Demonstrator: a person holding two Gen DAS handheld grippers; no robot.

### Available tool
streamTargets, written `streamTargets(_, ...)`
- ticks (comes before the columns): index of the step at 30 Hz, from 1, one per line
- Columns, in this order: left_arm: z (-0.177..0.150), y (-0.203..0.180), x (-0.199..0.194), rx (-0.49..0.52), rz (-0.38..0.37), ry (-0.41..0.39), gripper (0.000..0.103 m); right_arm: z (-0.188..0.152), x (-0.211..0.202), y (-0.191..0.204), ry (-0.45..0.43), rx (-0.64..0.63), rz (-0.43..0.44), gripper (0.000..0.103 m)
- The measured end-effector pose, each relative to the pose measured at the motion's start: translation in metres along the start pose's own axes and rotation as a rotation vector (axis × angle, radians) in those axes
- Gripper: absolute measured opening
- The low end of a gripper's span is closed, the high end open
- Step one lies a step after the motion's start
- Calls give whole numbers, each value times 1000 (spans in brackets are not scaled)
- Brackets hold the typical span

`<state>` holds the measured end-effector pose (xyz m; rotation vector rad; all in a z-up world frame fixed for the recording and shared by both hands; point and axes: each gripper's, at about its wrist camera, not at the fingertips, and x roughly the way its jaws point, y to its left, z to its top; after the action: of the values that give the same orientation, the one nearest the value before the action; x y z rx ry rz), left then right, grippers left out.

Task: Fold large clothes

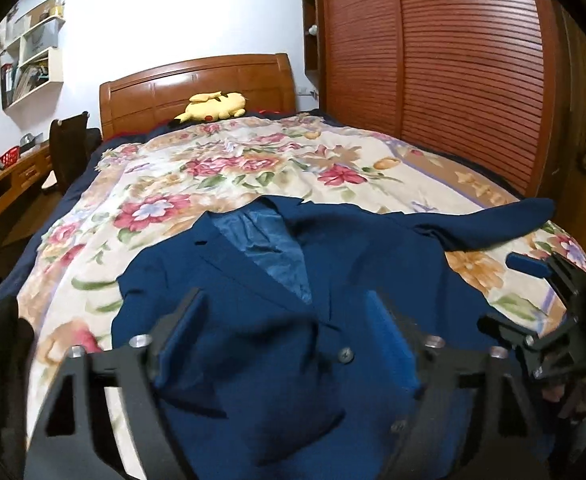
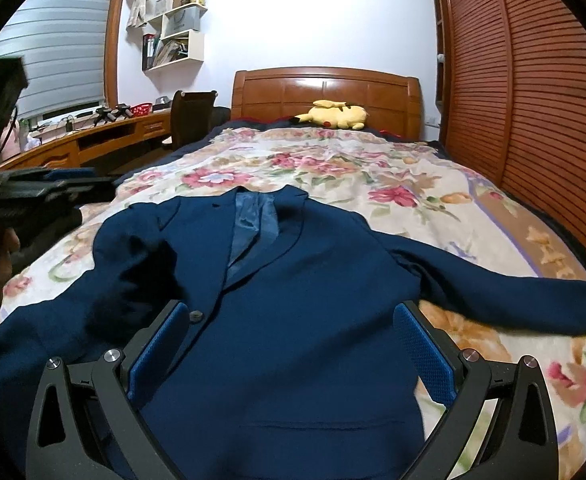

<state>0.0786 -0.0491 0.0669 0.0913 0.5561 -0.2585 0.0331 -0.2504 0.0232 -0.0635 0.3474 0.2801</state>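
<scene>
A dark blue suit jacket [image 1: 285, 280] lies face up on the floral bedspread [image 1: 221, 176], collar toward the headboard, its light blue lining showing at the neck. One sleeve [image 2: 533, 296] stretches out to the right over the spread. On the other side the sleeve [image 2: 141, 264] lies folded in over the jacket's front. My left gripper [image 1: 289, 316] hovers over the jacket's buttoned front, open, with nothing between its fingers. My right gripper [image 2: 289, 312] stands open above the jacket's lower half, its blue pads [image 2: 425, 356] clear of the cloth.
A yellow plush toy [image 1: 213, 106] lies by the wooden headboard [image 1: 197, 76]. Slatted wardrobe doors [image 1: 453, 60] run along the bed's right side. A wooden desk [image 2: 93, 136] and a dark chair [image 2: 193, 120] stand to the left, under wall shelves [image 2: 177, 40].
</scene>
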Motion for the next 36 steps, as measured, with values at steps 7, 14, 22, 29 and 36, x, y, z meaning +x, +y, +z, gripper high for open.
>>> streamTargets(7,-42,34,-18,-86,65,-14,83,5,13,4,0,-10,30,101)
streamTargets(14,-63,62,-27,-115,121,-26,83,8,25,11,16,-18,83,93)
streamTargets(22,-74,78,-38,-68,159,-56,83,16,36,41,25,-85,171,78)
streamTargets(29,-85,99,-43,-91,127,-47,83,28,59,63,77,-130,196,77)
streamTargets(36,-97,109,-38,-111,79,-5,83,39,94,67,205,-151,184,74)
